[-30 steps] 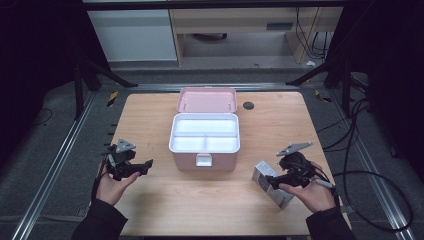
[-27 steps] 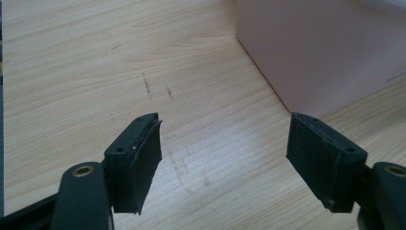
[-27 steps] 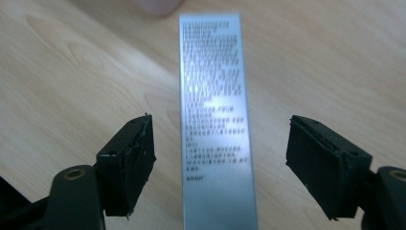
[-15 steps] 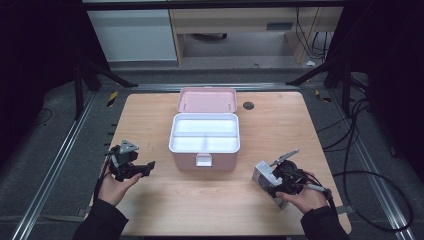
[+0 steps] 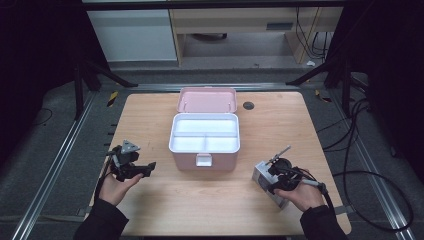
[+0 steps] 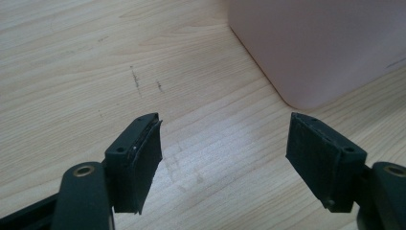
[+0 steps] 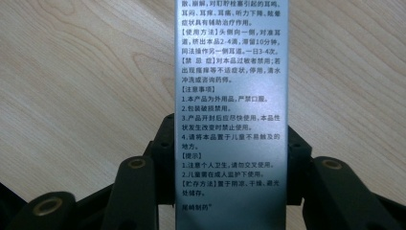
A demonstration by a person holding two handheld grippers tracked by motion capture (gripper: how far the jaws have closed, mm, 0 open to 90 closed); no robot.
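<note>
silver box (image 7: 231, 115) w/ printed text lies flat on wooden table (image 5: 150, 115), near front right edge, right of the open white storage case (image 5: 205, 141) w/ pink lid. right gripper (image 5: 274, 176) straddles the box's near end, jaws either side and just been closing in; pads look to be against its sides in right gripper view. left gripper (image 6: 225, 158) is low over bare wood left of case, jaws wide apart, nothing between.

Small silvery-grey carton (image 5: 264, 176) printed with black text, lying flat near the table's (image 5: 150, 125) front right corner.
</note>
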